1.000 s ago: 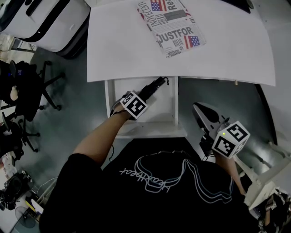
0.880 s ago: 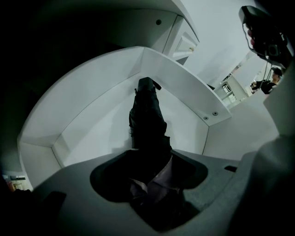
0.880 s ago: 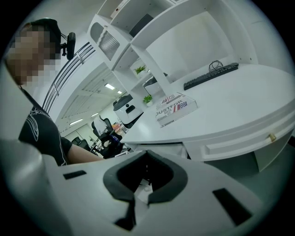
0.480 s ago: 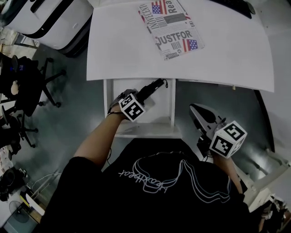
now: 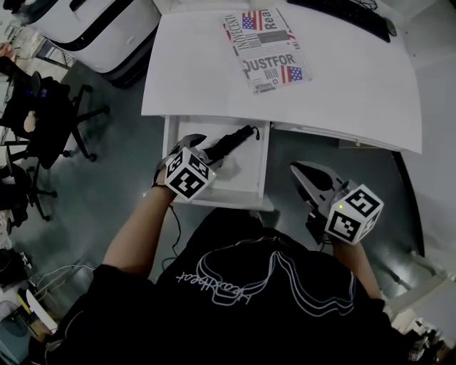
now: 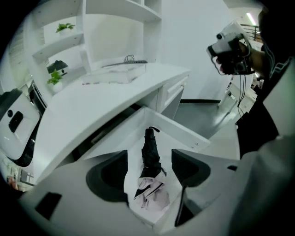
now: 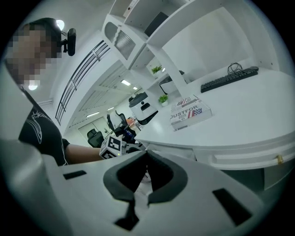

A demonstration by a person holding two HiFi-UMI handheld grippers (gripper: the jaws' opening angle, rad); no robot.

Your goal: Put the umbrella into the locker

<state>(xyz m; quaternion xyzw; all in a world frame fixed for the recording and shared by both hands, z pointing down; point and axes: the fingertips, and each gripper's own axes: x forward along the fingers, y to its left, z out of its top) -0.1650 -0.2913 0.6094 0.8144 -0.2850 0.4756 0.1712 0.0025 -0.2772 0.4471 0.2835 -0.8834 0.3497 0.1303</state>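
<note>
A black folded umbrella [image 5: 229,141] lies lengthwise in the open white locker drawer [image 5: 171,146] under the desk, its hooked handle toward the desk. In the left gripper view the umbrella [image 6: 149,150] lies below the jaws, with a pale crumpled part at its near end. My left gripper [image 5: 203,150] hangs above the drawer [image 6: 184,133], open, and nothing touches its pads. My right gripper [image 5: 302,173] is held off to the right of the drawer, shut and empty; in its own view the jaws [image 7: 146,154] meet at the tips.
On the white desk [image 5: 356,85] lie a newspaper-print box [image 5: 267,50] and a keyboard [image 5: 349,11]. Office chairs [image 5: 43,121] and a white machine [image 5: 92,28] stand to the left. My torso in a black shirt fills the near side.
The left gripper has lifted up out of the drawer and drawn toward me, leaving the umbrella lying in the drawer. The right gripper has barely shifted.
</note>
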